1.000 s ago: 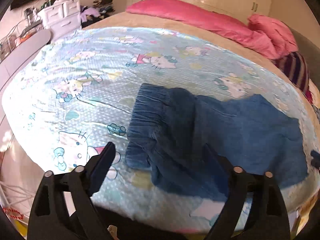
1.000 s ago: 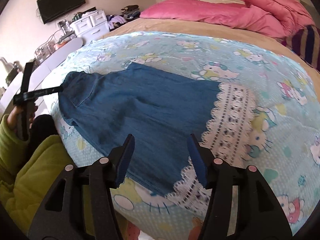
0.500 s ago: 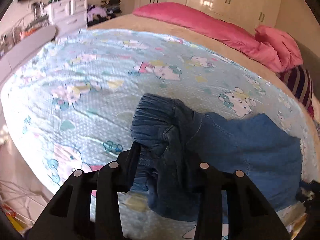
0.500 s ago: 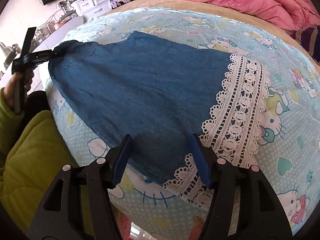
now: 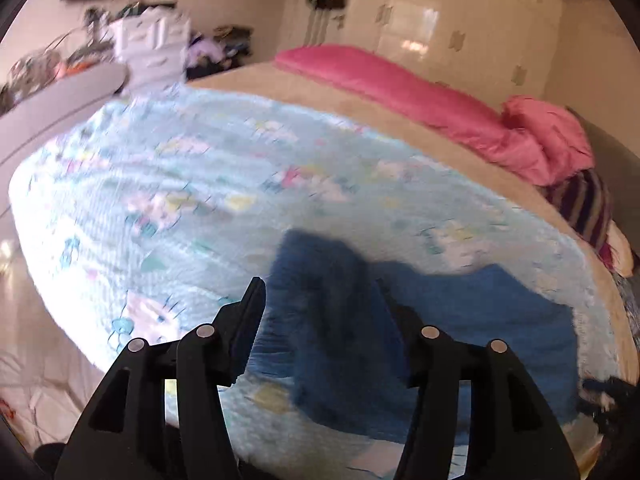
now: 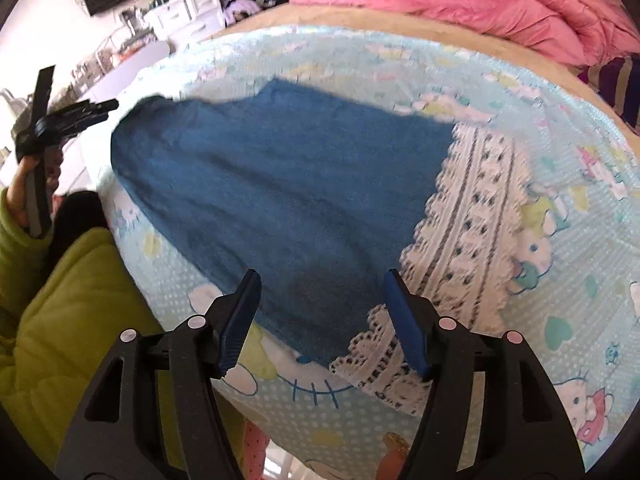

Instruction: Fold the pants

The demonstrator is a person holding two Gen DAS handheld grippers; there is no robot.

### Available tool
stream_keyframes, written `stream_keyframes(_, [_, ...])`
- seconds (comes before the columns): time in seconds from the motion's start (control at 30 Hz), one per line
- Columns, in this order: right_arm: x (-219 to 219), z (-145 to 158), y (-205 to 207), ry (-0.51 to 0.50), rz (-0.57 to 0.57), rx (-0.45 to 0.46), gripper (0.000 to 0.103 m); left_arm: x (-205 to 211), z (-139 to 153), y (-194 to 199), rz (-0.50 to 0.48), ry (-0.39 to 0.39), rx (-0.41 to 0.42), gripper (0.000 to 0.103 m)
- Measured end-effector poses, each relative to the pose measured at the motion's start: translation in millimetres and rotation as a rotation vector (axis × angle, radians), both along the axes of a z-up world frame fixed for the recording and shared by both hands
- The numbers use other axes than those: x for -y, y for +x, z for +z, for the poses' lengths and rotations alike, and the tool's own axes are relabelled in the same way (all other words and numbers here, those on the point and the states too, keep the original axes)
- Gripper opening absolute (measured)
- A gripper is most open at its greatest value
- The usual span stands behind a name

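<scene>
Presently: pants (image 6: 280, 184), blue, flat on the cartoon-print blanket (image 5: 180, 184) near its front edge. Long axis runs side to side, waistband (image 5: 316, 264) toward the left gripper (image 5: 320, 308), lace hem (image 6: 472, 216) toward the right gripper (image 6: 322, 308). Each end lies just ahead of its nearer gripper. Both grippers half-spread, jaws just been opening, cloth beneath the gap, nothing pinched.

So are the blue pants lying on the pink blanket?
No, the blue denim pants lie on the light-blue cartoon-cat sheet; the pink blanket sits farther back.
</scene>
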State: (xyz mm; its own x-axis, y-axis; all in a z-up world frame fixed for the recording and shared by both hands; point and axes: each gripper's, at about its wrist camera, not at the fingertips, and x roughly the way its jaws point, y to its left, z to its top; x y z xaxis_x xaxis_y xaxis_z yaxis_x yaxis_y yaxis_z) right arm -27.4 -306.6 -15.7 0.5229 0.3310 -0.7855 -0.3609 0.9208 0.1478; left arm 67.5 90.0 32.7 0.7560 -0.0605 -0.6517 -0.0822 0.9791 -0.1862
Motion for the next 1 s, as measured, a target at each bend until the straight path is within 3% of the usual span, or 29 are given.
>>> stream_keyframes(0.13, [6, 11, 4, 0.008, -0.035, 0.049, 0.058, 46, -1, -3, -0.169, -0.044, -0.026, 0.061])
stream_keyframes(0.3, [14, 12, 10, 0.011, -0.075, 0.064, 0.059, 118, -37, 6, -0.349, 0.069, -0.13, 0.061])
stream_keyframes(0.4, [17, 13, 16, 0.018, -0.091, 0.068, 0.061, 133, -65, 13, -0.379, 0.124, -0.225, 0.075])
stream_keyframes(0.47, [15, 11, 23, 0.015, -0.089, 0.067, 0.061, 135, -80, 15, -0.387, 0.138, -0.278, 0.075])
stream_keyframes(0.57, [14, 3, 31, 0.006, -0.088, 0.04, 0.062, 131, -78, 15, -0.389, 0.116, -0.272, 0.076])
stream_keyframes(0.7, [22, -31, 40, -0.008, -0.129, -0.083, 0.063, 123, -68, 15, -0.387, 0.071, -0.245, 0.076])
stream_keyframes(1.0, [19, -14, 31, -0.005, -0.09, 0.011, 0.065, 138, -27, 46, -0.402, 0.092, -0.169, 0.076])
